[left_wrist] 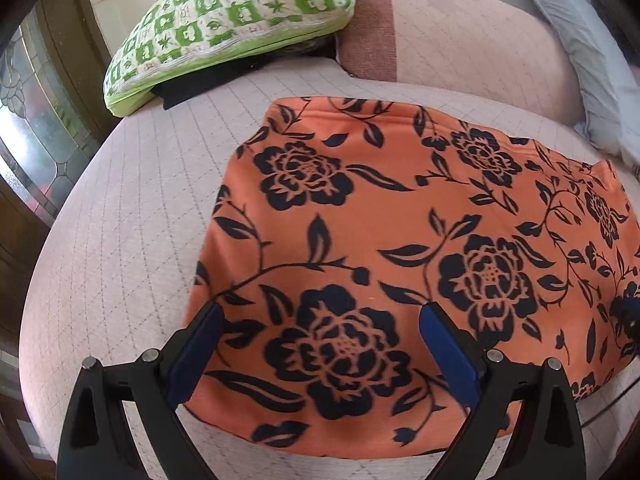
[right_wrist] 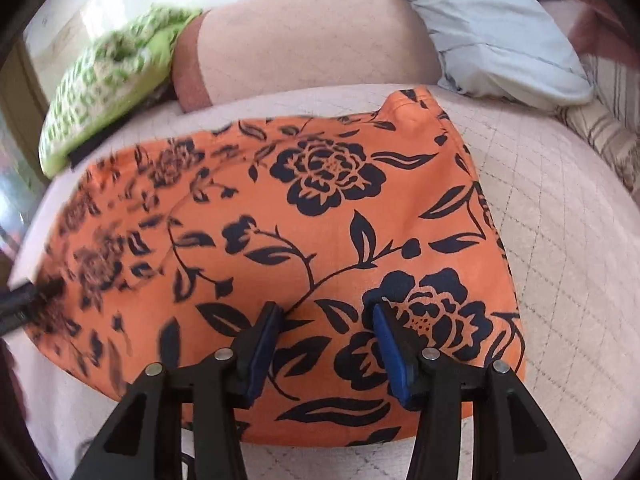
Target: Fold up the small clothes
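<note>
An orange garment (left_wrist: 400, 220) with a black flower print lies spread flat on the pink quilted bed (left_wrist: 132, 208). My left gripper (left_wrist: 320, 312) is open and empty, its blue pads (left_wrist: 192, 356) hovering over the garment's near left part. In the right wrist view the same garment (right_wrist: 280, 220) fills the middle. My right gripper (right_wrist: 326, 312) is open and empty over its near right part. The left gripper shows as a dark blur at the left edge (right_wrist: 20, 300) of the right wrist view.
A green and white patterned pillow (left_wrist: 224, 24) lies at the far left on a dark cloth. A pink bolster (left_wrist: 460, 40) runs along the back. A pale blue pillow (right_wrist: 492, 28) and a striped cushion (right_wrist: 600, 128) sit at the far right.
</note>
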### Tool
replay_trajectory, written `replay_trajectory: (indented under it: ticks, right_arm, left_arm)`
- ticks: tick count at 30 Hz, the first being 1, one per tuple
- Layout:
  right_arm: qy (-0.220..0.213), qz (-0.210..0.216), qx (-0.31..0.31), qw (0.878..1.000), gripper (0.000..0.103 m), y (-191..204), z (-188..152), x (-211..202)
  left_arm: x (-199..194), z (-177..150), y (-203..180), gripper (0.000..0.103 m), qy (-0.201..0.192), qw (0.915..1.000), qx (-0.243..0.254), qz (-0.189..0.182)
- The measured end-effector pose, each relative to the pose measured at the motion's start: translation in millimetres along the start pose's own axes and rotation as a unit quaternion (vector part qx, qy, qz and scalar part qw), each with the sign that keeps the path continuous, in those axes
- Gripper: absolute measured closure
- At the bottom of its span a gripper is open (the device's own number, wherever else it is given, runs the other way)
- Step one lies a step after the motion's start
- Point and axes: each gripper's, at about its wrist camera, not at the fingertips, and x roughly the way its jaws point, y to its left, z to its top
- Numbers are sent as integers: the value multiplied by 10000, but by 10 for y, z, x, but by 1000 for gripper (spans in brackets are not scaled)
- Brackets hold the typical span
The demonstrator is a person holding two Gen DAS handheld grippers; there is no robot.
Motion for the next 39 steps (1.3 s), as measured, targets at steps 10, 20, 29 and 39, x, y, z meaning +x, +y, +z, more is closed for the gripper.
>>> replay_trajectory:
  ticks: [10,20,29,39]
  right_arm:
    - [48,-33,393,9992,51,-141,79,19]
    - [235,-182,205,9994,42,-29,152,250]
    - [169,9,400,9991,42,-89,207,98]
    - [-16,28,252,9997,42,-95,257,67]
  left_arm:
    - [172,-24,-64,4,84,10000,41,30]
    - [296,20,-82,0,-109,9999,-8,24]
    - [306,15,-128,0,-256,9996,17,132]
    - [267,-30,-152,0,-250,9994,-75,206]
